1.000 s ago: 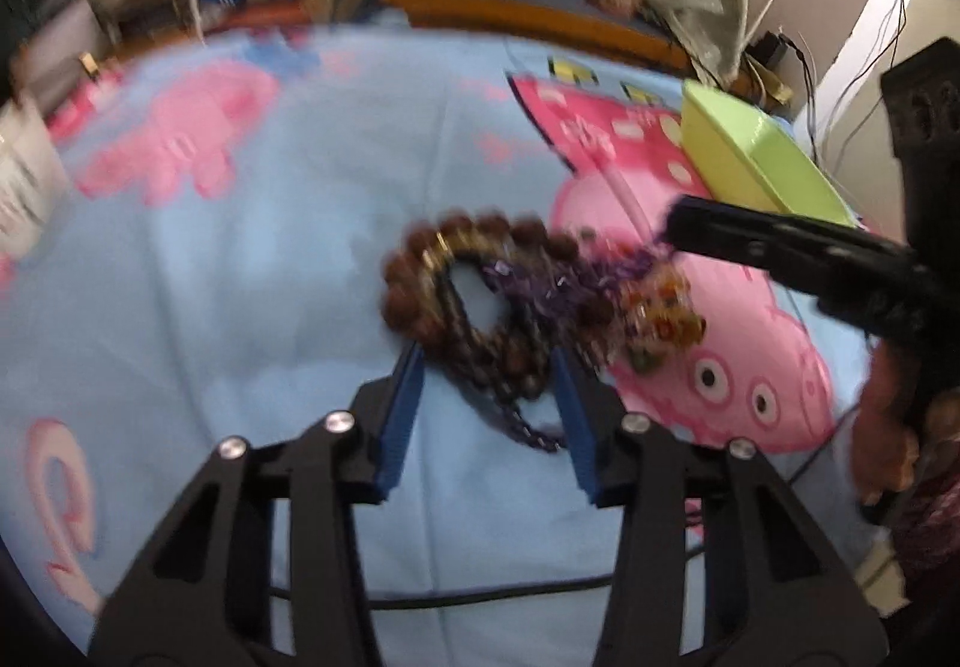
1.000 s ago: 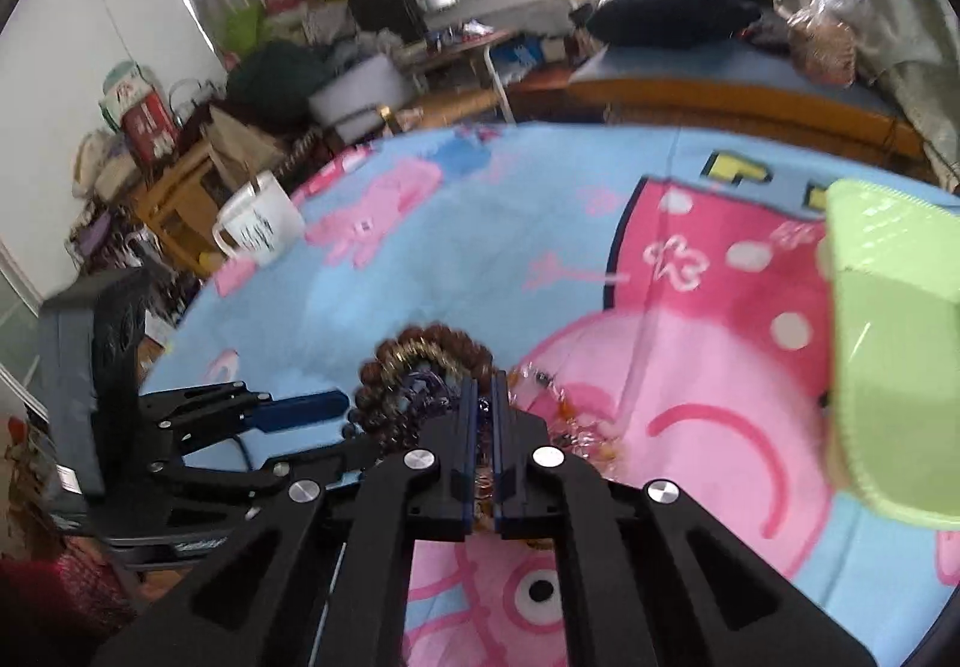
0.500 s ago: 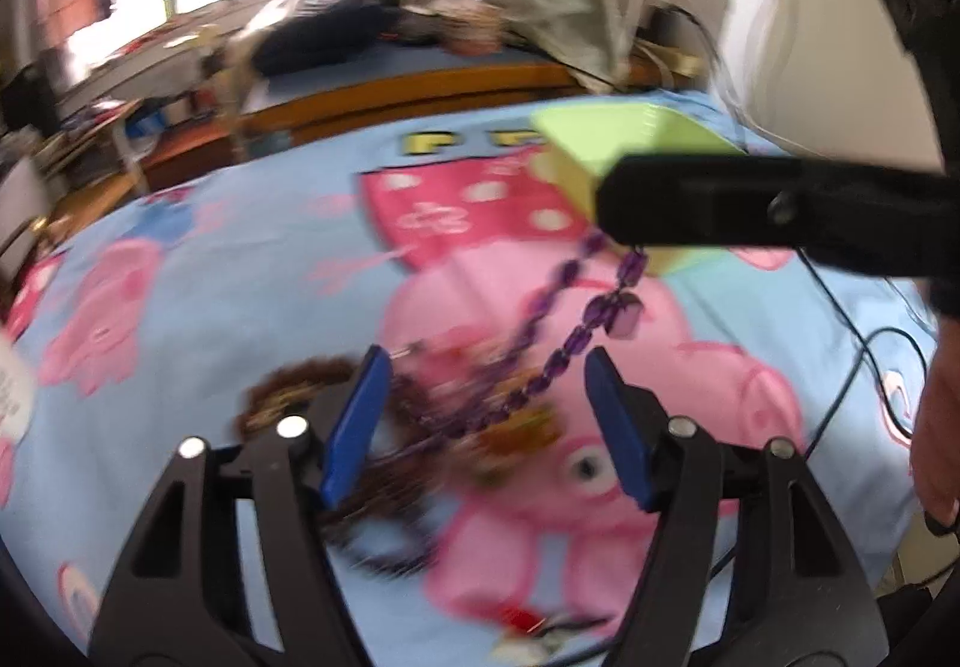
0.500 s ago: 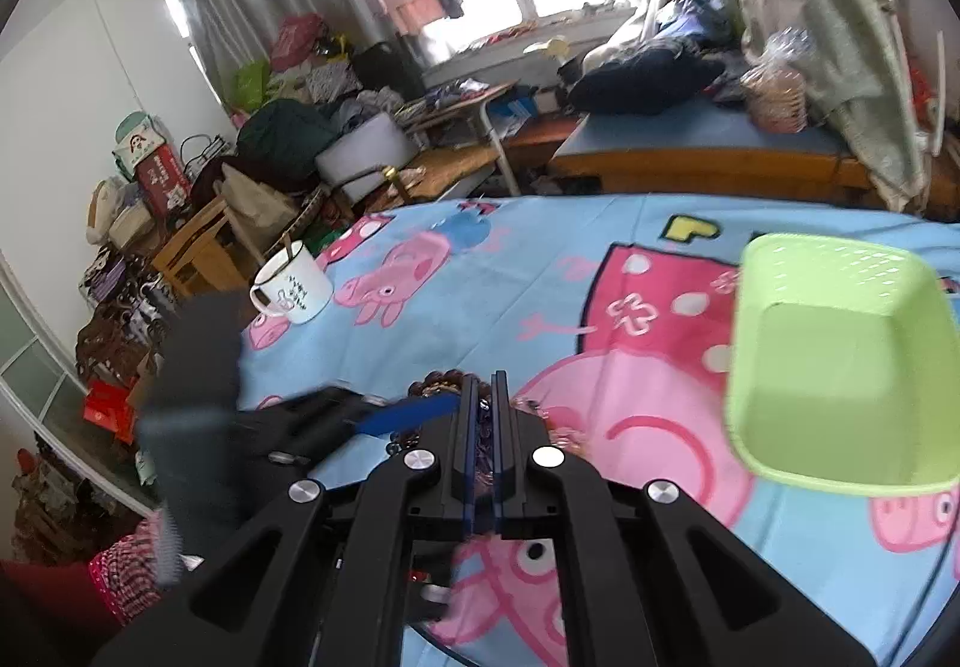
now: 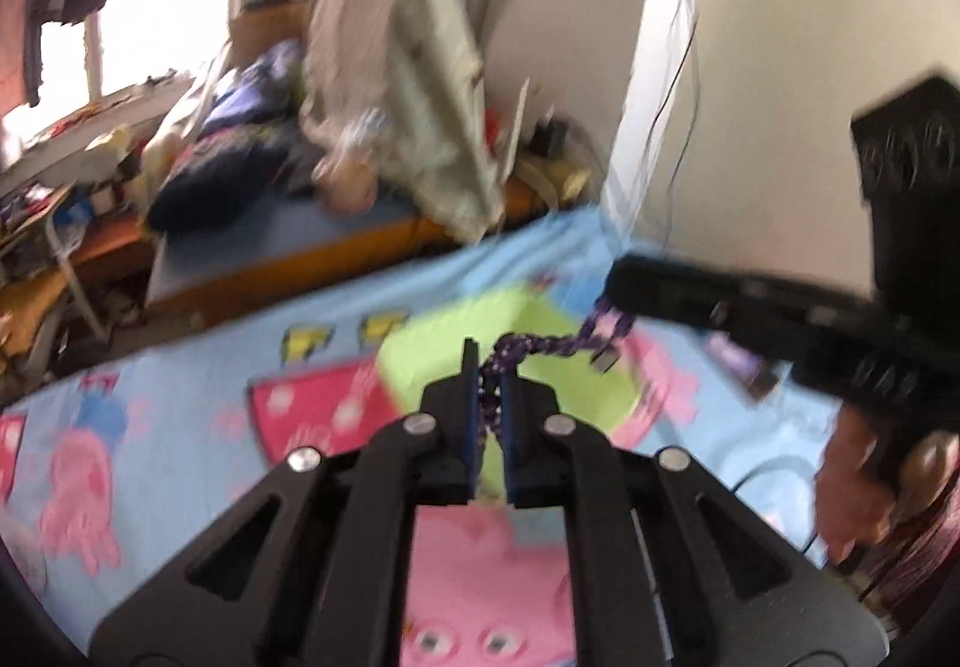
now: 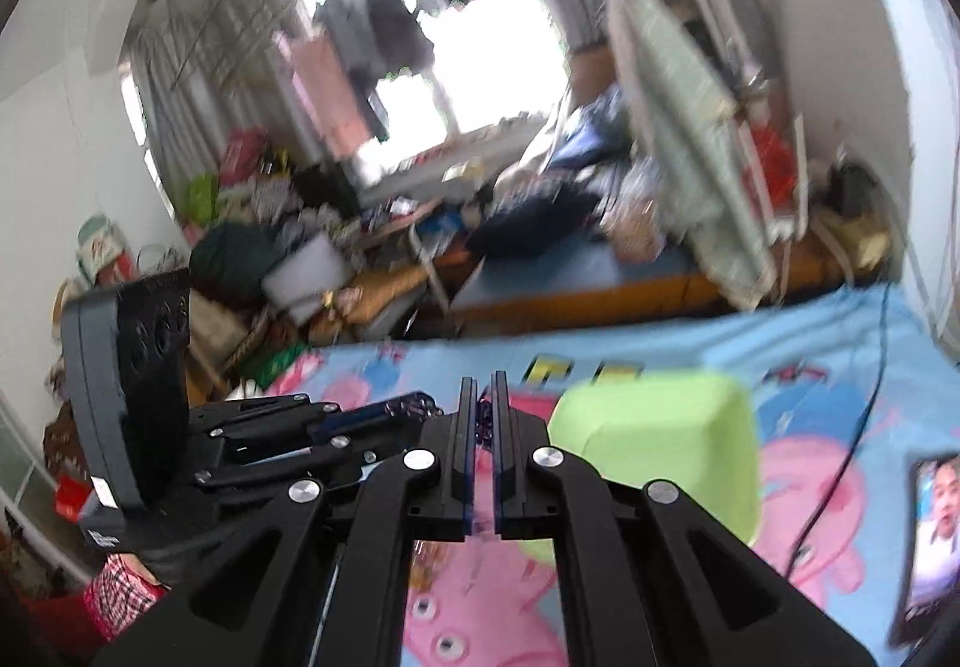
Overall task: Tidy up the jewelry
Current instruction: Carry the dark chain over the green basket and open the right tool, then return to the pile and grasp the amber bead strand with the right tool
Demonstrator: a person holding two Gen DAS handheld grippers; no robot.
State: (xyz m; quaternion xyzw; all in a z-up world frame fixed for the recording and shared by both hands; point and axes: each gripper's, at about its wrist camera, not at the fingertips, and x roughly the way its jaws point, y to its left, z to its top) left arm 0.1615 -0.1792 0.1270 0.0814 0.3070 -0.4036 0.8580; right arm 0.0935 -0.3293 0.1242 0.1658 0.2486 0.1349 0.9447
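No readable text, label, brand or number anywhere; both views motion-blurred.

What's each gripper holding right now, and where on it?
Both hold the same purple bead strand: the left gripper pinches one stretch, the right gripper another, with the beads strung between them above the green basket.

A blue cartoon-pig sheet (image 6: 840, 403) covers the surface; a phone (image 6: 927, 541) with a lit screen lies near its right edge, and a black cable (image 6: 864, 415) runs across that side; beyond the far edge stands a bed (image 6: 576, 271) with a dark pillow (image 6: 528, 223); clothes (image 6: 384, 25) hang at the bright window; a pale cloth (image 5: 420, 85) droops over the bed.
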